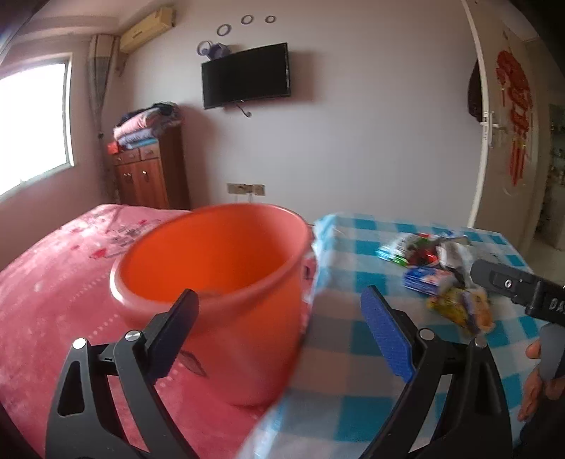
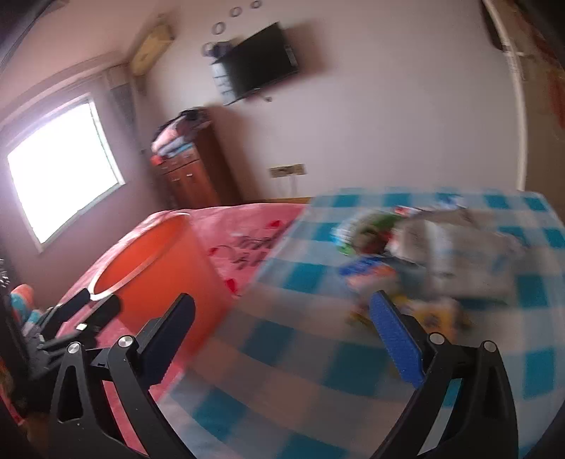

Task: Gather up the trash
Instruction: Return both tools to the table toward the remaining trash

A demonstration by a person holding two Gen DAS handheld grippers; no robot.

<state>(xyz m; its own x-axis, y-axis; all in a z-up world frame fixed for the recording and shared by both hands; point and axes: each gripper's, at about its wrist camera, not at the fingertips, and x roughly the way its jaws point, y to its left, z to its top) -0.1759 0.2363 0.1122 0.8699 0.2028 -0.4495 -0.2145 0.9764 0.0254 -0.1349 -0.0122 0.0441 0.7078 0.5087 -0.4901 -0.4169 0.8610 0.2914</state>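
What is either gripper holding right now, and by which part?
Nothing. The left gripper is open in front of the orange bucket, and the right gripper is open short of the wrapper pile; nothing is between either's fingers.

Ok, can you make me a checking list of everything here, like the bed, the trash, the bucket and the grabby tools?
Surface: pink bedspread beside a blue checked blanket.
Job's things: orange bucket stands upright on the bedspread, nothing clearly seen inside; pile of wrappers lies on the checked blanket.
Clutter: nothing seen beyond the wrappers.
Grippers: left tool open, nothing between its fingers, pointing at the bucket's edge; right tool open and empty, near the wrappers, view blurred.
Cables: one short cord hangs under the TV.
Surroundings: window, wooden cabinet with folded bedding on top, air conditioner, door with red decoration.
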